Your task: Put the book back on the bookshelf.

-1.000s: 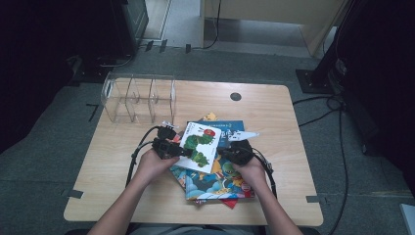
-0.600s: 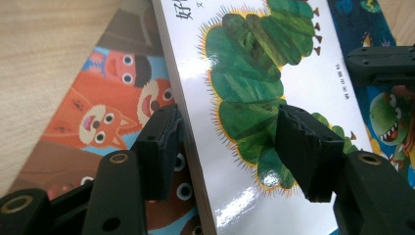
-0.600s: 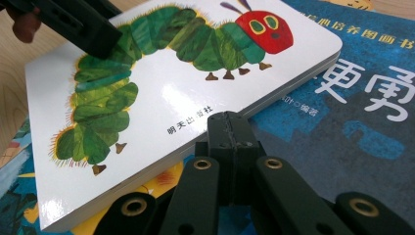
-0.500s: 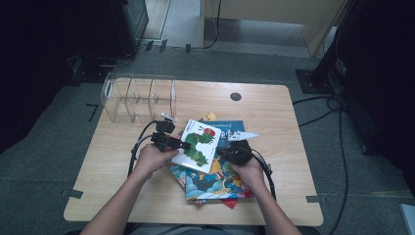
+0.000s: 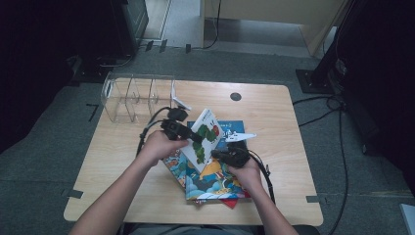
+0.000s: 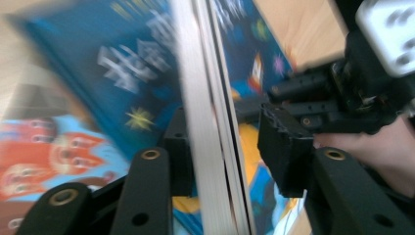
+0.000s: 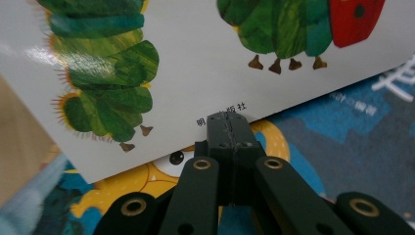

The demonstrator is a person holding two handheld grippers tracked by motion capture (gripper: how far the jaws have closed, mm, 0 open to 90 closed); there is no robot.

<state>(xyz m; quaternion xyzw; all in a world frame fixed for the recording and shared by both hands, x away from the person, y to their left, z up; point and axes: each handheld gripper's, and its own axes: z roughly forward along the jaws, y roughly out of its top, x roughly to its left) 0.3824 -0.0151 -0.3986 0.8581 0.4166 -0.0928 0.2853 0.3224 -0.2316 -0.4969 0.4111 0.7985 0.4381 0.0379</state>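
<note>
A white picture book with a green caterpillar (image 5: 205, 134) is tilted up off a stack of colourful books (image 5: 215, 182) in the middle of the table. My left gripper (image 5: 192, 136) holds its left edge. In the left gripper view the book (image 6: 210, 98) stands edge-on between the jaws of my left gripper (image 6: 225, 147), which is shut on it. My right gripper (image 5: 218, 154) is at the book's lower right edge. In the right gripper view my right gripper (image 7: 229, 122) is shut with nothing in it, its tip touching the bottom edge of the cover (image 7: 195, 73).
A clear plastic organizer with dividers (image 5: 137, 95) stands at the table's back left. A small black round cap (image 5: 235, 96) sits in the wooden table (image 5: 279, 127) near the back edge. Cables trail from both grippers. A blue book (image 7: 352, 142) lies beneath the white one.
The caterpillar book has tipped up more steeply off the stack as my left gripper rose and moved slightly back. My right gripper has stayed at its lower edge.
</note>
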